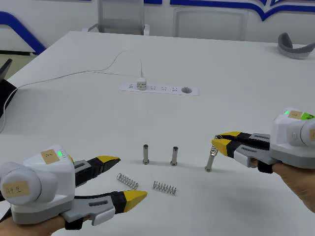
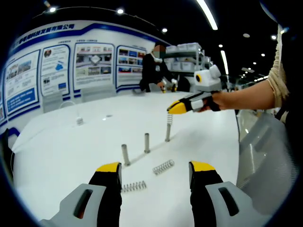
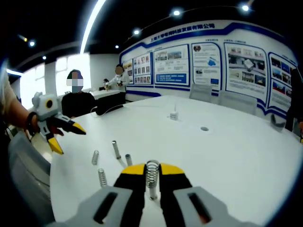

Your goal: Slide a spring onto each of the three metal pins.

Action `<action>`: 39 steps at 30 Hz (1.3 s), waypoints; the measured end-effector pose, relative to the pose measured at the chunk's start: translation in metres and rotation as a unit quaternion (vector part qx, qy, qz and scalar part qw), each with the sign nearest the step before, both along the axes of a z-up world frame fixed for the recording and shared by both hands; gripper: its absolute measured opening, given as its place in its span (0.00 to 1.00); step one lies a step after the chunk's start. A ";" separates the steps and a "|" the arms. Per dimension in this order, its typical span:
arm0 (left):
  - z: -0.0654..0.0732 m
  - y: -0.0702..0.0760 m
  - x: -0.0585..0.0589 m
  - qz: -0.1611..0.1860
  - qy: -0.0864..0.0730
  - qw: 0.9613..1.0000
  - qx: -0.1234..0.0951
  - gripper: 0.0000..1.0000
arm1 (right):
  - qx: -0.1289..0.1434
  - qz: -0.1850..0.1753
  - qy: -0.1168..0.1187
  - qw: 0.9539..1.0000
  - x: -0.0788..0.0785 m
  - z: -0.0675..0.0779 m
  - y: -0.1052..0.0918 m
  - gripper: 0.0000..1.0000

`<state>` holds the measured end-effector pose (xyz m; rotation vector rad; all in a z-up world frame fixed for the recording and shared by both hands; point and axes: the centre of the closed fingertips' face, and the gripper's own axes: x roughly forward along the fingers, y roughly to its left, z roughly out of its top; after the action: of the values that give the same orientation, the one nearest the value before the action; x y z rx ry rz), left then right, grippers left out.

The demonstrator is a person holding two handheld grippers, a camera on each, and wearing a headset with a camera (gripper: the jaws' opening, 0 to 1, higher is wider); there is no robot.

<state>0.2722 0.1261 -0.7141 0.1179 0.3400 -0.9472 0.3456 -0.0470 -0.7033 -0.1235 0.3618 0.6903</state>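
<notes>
On the white table (image 1: 236,88), close in front of me, three metal pins stand in a row. The left pin (image 1: 145,154) and the middle pin (image 1: 174,155) are upright and bare, while the right pin (image 1: 209,162) leans with its foot on the surface. My right gripper (image 3: 151,168) is clenched on a spring (image 3: 152,174) at the top of that leaning pin. The coils look threaded over the pin's tip, though the jaws hide how far, so I can't be sure. My left gripper (image 1: 131,176) hovers low with its jaws spread wide, released and gripping nothing. Two loose springs lie flat between it and the pin row. The nearer spring (image 1: 127,180) sits just ahead of the gap between those jaws, and the second spring (image 1: 164,188) lies to its right, both apart from the pins. Beyond the pins, bare tabletop runs to a power strip (image 1: 159,89), with a cable (image 1: 74,74) trailing off to the left, well apart from the work. Chairs (image 1: 120,17) stand at the far edge. In the left gripper view the table ends just past the right gripper's side.
</notes>
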 end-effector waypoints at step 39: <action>-0.007 -0.004 -0.004 0.000 0.013 1.000 0.001 0.57 | -0.031 -0.004 0.013 0.999 -0.002 -0.057 -0.001 0.12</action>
<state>0.2683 0.1222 -0.7209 0.1066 0.3650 -0.9499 0.3441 -0.0478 -0.7603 -0.1712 0.4086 0.6739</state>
